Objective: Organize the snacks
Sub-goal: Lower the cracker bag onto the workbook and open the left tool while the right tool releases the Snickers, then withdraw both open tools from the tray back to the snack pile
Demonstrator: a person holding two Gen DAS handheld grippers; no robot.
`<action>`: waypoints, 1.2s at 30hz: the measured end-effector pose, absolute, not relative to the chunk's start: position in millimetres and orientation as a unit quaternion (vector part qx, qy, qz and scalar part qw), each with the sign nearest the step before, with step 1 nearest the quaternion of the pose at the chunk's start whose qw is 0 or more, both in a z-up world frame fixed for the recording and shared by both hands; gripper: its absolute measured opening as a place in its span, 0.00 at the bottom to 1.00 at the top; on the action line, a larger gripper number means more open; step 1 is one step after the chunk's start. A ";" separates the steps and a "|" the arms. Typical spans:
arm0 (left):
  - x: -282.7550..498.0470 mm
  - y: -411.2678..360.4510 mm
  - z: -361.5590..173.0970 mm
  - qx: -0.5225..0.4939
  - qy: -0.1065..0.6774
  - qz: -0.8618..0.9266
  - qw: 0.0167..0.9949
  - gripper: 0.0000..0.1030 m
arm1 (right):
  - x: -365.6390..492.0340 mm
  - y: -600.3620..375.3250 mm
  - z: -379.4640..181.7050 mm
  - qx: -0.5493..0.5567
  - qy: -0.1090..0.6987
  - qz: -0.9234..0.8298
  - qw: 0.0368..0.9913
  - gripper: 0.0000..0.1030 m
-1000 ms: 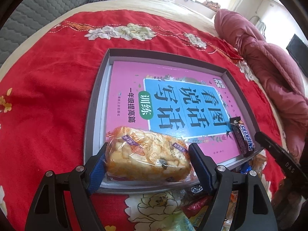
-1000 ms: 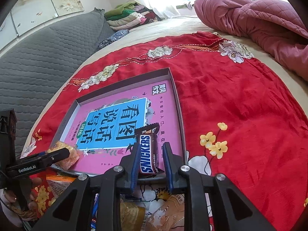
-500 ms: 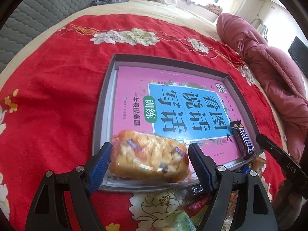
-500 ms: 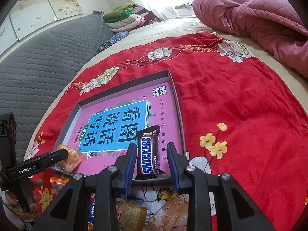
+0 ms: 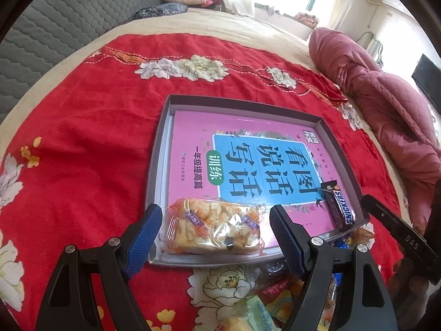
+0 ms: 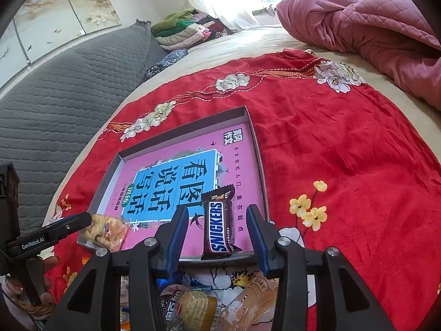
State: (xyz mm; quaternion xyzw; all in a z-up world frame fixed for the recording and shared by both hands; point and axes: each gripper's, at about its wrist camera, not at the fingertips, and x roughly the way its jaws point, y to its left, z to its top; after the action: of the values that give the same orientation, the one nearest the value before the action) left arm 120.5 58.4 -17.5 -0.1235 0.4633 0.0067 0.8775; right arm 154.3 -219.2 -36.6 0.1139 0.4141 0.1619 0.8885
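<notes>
Cake pack (image 5: pixel 213 230) lies between left gripper (image 5: pixel 215 237) fingers in tray (image 5: pixel 160 160) near corner, gaps both sides; claw spread wide, released, holding nothing. Snickers bar (image 6: pixel 219 226) lies between right gripper (image 6: pixel 217 237) fingers, untouched; that claw also released, wide.

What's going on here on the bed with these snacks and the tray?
A person with a gripper in each hand is sorting snacks into a shallow grey tray on a red floral cloth. The left gripper stands open around a wrapped pastry at the tray's near edge. The right gripper stands open around a Snickers bar, also in the tray. Both lie on a pink workbook. More wrapped snacks sit in a pile just in front of the tray.
</notes>
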 end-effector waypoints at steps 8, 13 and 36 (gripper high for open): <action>109.8 59.9 -5.6 -0.128 0.459 0.010 0.879 0.80 | 152.5 -222.8 -29.3 0.124 0.406 0.169 0.889 0.47; 103.7 61.0 -1.6 -0.129 0.459 0.012 0.879 0.80 | 151.1 -222.4 -25.4 0.123 0.403 0.175 0.890 0.47; 67.7 53.4 3.9 -0.107 0.481 -0.002 0.870 0.80 | 119.2 -256.2 -4.4 0.169 0.384 0.167 0.892 0.57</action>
State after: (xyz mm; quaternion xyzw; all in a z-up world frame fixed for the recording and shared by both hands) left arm 67.7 53.4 3.9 -0.1070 0.4811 -0.0017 0.8701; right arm 119.2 -256.2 -4.4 0.1695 0.3839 0.1667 0.8922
